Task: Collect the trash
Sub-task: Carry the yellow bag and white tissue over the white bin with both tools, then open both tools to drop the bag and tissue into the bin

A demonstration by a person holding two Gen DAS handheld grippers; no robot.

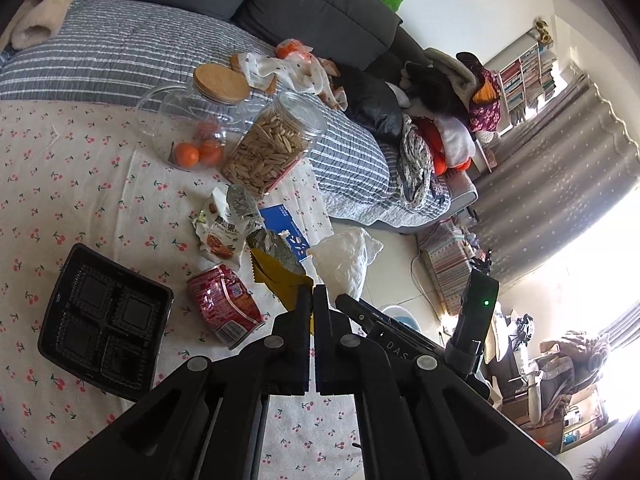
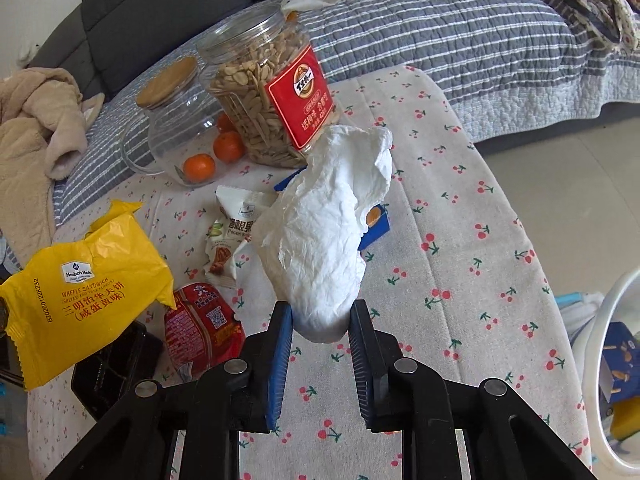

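Observation:
My left gripper (image 1: 312,294) is shut on a corner of an opened yellow snack wrapper (image 1: 280,276), which hangs above the cherry-print tablecloth (image 1: 80,184). The same yellow wrapper (image 2: 88,292) shows at the left of the right wrist view. My right gripper (image 2: 322,316) is shut on the lower end of a crumpled white tissue (image 2: 328,232), lifted off the cloth. In the left wrist view the tissue (image 1: 344,260) sits just right of my left fingertips. On the cloth lie a red wrapper (image 1: 224,304), a white pecan wrapper (image 1: 220,232) and a blue box (image 1: 286,228).
A black plastic tray (image 1: 104,328) lies at the left. A jar of seeds (image 2: 272,96) and a glass jar with oranges (image 2: 180,132) stand at the back. A white bin (image 2: 600,360) holding a blue box stands past the table's right edge. A sofa with clothes is behind.

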